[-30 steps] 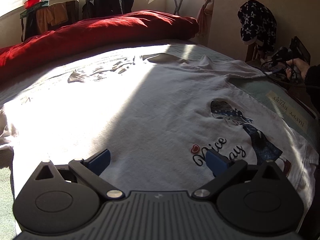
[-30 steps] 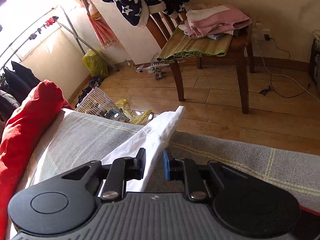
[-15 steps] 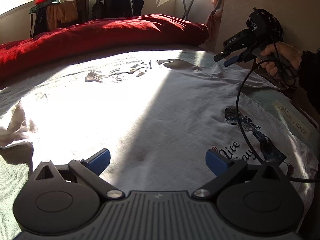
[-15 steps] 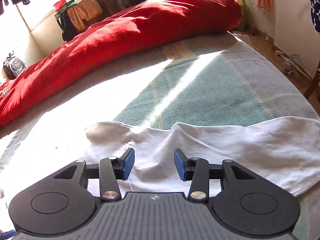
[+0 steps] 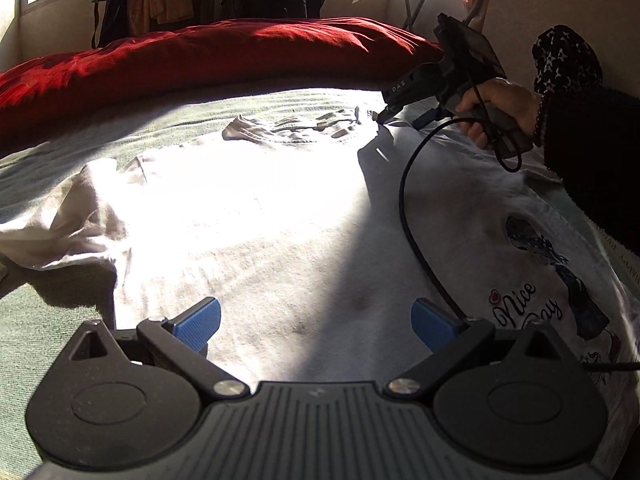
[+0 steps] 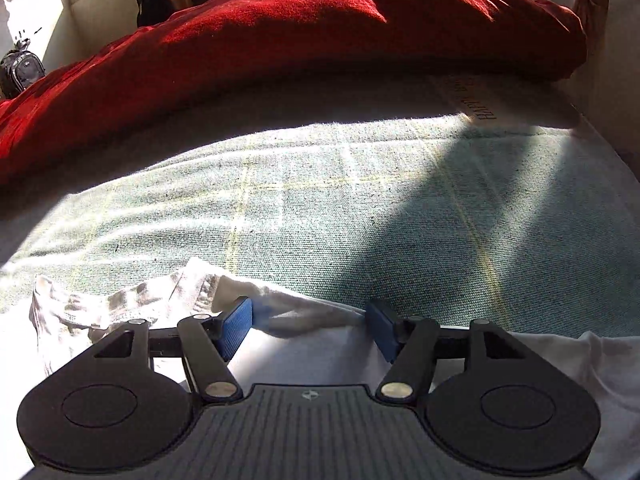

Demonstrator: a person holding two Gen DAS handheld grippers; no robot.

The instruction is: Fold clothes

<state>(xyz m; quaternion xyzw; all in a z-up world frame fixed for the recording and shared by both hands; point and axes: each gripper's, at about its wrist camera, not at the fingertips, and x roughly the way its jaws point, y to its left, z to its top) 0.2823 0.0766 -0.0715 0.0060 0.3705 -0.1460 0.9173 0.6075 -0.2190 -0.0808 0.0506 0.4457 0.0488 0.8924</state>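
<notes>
Left wrist view: a white T-shirt [image 5: 280, 216] lies spread flat on the bed [image 5: 48, 320], its printed front (a figure and the words "Nice Day") facing up and its neckline toward the red duvet [image 5: 200, 60] at the far side. The left hand-held gripper [image 5: 316, 320] hangs over the shirt's lower part with its blue pads spread wide and nothing between them; the fabric lies beneath, not pinched. Farther off, a hand [image 5: 496, 108] in a dark sleeve [image 5: 592, 152] holds the right hand-held gripper [image 5: 400, 114] down at the shirt's right shoulder, just beside the collar, a black cable [image 5: 408, 208] trailing from it across the cloth.

Right wrist view: the right hand-held gripper [image 6: 308, 328] has its jaws opening; a rumpled fold of the T-shirt [image 6: 304, 316] at the shoulder edge sits between the pads, which do not press it. The collar [image 6: 120, 304] lies crumpled to the left, and the green checked bedcover [image 6: 360, 200] stretches beyond.
</notes>
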